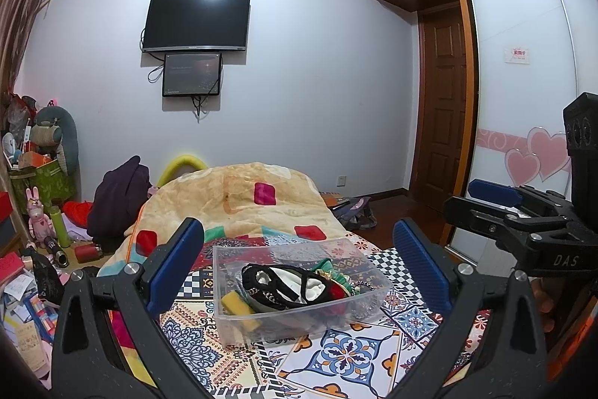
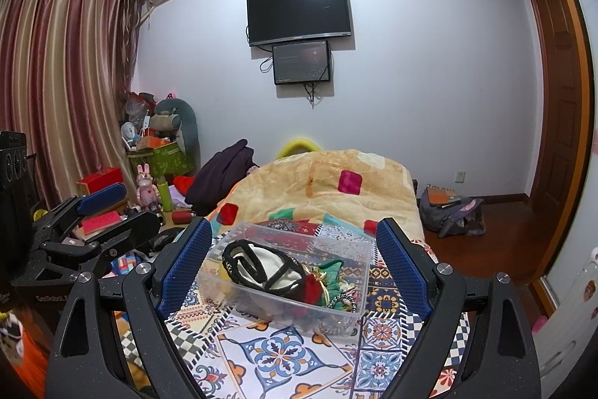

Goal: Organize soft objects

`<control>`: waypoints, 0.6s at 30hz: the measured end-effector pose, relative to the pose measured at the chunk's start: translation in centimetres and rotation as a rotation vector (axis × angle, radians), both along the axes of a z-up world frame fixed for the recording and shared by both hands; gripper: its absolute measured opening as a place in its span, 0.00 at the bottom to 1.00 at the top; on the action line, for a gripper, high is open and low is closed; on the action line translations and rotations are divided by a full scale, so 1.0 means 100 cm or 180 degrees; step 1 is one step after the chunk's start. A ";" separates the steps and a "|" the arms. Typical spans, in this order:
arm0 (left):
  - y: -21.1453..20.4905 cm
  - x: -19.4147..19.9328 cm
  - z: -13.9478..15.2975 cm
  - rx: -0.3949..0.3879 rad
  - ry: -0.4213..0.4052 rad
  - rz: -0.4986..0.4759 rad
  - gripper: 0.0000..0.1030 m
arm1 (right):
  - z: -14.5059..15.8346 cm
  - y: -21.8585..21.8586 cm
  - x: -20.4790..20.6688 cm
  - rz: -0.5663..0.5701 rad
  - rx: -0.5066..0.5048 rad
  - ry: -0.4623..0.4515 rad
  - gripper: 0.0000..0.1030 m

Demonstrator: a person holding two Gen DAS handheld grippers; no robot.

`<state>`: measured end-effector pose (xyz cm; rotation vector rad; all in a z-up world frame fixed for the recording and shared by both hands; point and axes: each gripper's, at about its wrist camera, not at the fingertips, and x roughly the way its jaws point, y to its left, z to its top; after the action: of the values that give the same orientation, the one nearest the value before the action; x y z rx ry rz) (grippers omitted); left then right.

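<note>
On patterned bedspread (image 1: 344, 354): clear bin (image 1: 299, 315) of soft items, folded quilt (image 1: 243, 200) behind; both grippers' fingers (image 1: 418, 268) (image 2: 183, 260) spread, empty.

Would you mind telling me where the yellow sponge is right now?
The yellow sponge lies inside the clear plastic bin, at its near-left corner in the left wrist view, beside the black-and-white fabric item.

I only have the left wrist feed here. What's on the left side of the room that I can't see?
Observer: Long striped curtains cover that side.
Operator: Where does my left gripper sit relative to the right one?
Observer: The left gripper shows left of the right gripper, open and empty.
Operator: Anything on the floor past the bed's right side?
Observer: A grey bag with an orange notebook on top.
</note>
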<state>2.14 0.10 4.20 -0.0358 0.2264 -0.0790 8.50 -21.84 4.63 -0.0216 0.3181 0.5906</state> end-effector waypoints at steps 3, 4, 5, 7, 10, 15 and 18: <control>0.000 0.000 0.000 -0.0007 0.0003 -0.0007 1.00 | 0.001 0.000 -0.001 0.0004 0.0003 0.0001 0.86; 0.000 0.000 0.000 -0.0007 0.0005 -0.0007 1.00 | 0.000 0.000 -0.001 0.0004 0.0001 0.0002 0.86; 0.001 0.000 0.000 -0.0009 0.0005 -0.0013 1.00 | 0.001 0.001 -0.001 0.0003 -0.0001 -0.0001 0.86; 0.001 -0.001 0.000 -0.0023 0.0005 -0.0028 1.00 | 0.001 0.000 -0.001 0.0003 0.0002 0.0002 0.86; 0.002 -0.001 0.001 -0.0021 0.0000 -0.0029 1.00 | 0.001 0.001 -0.001 0.0002 0.0003 0.0004 0.86; 0.002 -0.001 0.000 -0.0019 0.0004 -0.0028 1.00 | 0.000 0.001 -0.001 0.0003 0.0002 0.0002 0.86; 0.002 -0.001 0.000 -0.0024 0.0003 -0.0034 1.00 | 0.001 0.001 -0.002 0.0000 0.0002 0.0001 0.86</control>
<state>2.04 0.29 4.21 -0.0423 0.2273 -0.0905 8.34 -21.78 4.72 -0.0210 0.3182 0.5908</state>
